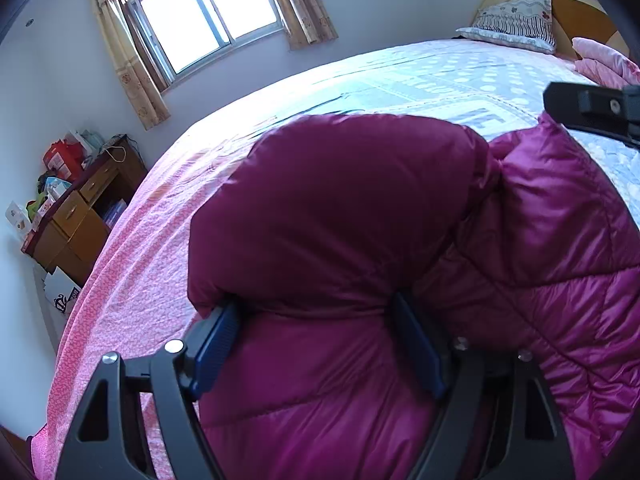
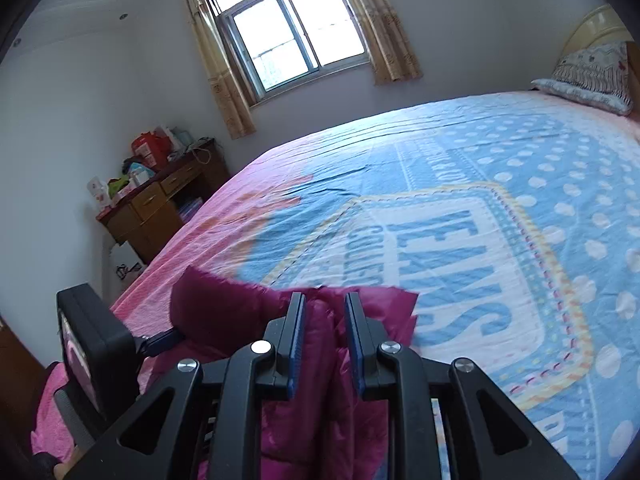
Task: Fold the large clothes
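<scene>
A magenta quilted puffer jacket (image 1: 360,208) lies bunched at the near edge of the bed. My left gripper (image 1: 316,340) has its jaws wide, with a thick puffy fold of the jacket filling the gap. Both blue pads (image 1: 218,344) press into the fold. In the right wrist view my right gripper (image 2: 325,332) is nearly closed, pinching a thin edge of the jacket (image 2: 224,312) and holding it above the bedcover. The right gripper's black body (image 1: 592,108) shows at the upper right of the left wrist view. The left gripper's body (image 2: 96,336) sits at the lower left of the right wrist view.
The bed carries a blue-and-white printed cover (image 2: 440,184) with a pink border (image 1: 132,260). A pillow (image 1: 516,20) and a folded pink blanket (image 1: 600,60) lie by the headboard. A cluttered wooden desk (image 2: 160,200) stands against the wall under a curtained window (image 2: 296,28).
</scene>
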The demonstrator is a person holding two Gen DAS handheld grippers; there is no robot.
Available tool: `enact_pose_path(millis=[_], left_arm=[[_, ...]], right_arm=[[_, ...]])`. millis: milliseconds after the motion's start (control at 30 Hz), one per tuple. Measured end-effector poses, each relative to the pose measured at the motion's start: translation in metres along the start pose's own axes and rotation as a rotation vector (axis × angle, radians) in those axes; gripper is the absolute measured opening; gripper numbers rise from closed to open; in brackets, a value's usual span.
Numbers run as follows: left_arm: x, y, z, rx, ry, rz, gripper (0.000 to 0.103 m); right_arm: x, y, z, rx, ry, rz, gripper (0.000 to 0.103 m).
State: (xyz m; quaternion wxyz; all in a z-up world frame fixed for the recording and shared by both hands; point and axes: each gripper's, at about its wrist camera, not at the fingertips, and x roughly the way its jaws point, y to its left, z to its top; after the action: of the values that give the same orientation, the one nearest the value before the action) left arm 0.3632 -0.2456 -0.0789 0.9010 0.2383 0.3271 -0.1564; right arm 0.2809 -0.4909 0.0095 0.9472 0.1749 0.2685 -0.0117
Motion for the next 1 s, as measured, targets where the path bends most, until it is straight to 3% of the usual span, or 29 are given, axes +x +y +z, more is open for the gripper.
enact_pose_path(millis=[133, 200, 233, 333, 500, 600, 667, 733, 767, 800, 833, 1000], left_arm=[[-0.001, 0.0, 0.001, 0.003, -0.005, 0.01, 0.082], [0.001, 0.001, 0.002, -0.001, -0.003, 0.008, 0.082], [0.002, 0.003, 0.002, -0.004, -0.001, 0.006, 0.082], [0.003, 0.003, 0.003, -0.004, 0.001, 0.007, 0.082], [0.005, 0.005, 0.004, 0.001, 0.003, 0.016, 0.082], [0.005, 0.006, 0.004, 0.001, 0.0, 0.011, 0.082], [0.005, 0.005, 0.003, -0.004, 0.001, 0.007, 0.082], [0.006, 0.006, 0.003, -0.01, 0.002, 0.002, 0.082], [0.006, 0.007, 0.003, -0.013, 0.002, -0.002, 0.082], [0.006, 0.008, 0.003, -0.015, 0.003, -0.005, 0.082], [0.006, 0.009, 0.003, -0.017, 0.002, -0.007, 0.082], [0.004, 0.019, 0.002, -0.05, -0.011, -0.033, 0.083]], right_arm=[[0.035, 0.007, -0.015, -0.064, 0.127, -0.029, 0.021], [0.056, -0.01, -0.028, -0.002, 0.187, -0.043, 0.021], [0.064, -0.022, -0.034, 0.072, 0.203, -0.003, 0.021], [0.069, -0.037, -0.036, 0.155, 0.218, 0.06, 0.02], [0.075, -0.033, -0.036, 0.13, 0.243, 0.033, 0.02], [0.063, -0.037, -0.036, 0.182, 0.241, 0.065, 0.021], [0.038, -0.048, -0.042, 0.272, 0.192, 0.109, 0.023], [0.009, -0.056, -0.054, 0.345, 0.116, 0.157, 0.029], [-0.004, -0.06, -0.064, 0.375, 0.079, 0.191, 0.039], [-0.012, -0.062, -0.072, 0.397, 0.06, 0.215, 0.057], [-0.015, -0.066, -0.083, 0.445, 0.064, 0.24, 0.064], [-0.015, -0.07, -0.085, 0.465, 0.051, 0.285, 0.067]])
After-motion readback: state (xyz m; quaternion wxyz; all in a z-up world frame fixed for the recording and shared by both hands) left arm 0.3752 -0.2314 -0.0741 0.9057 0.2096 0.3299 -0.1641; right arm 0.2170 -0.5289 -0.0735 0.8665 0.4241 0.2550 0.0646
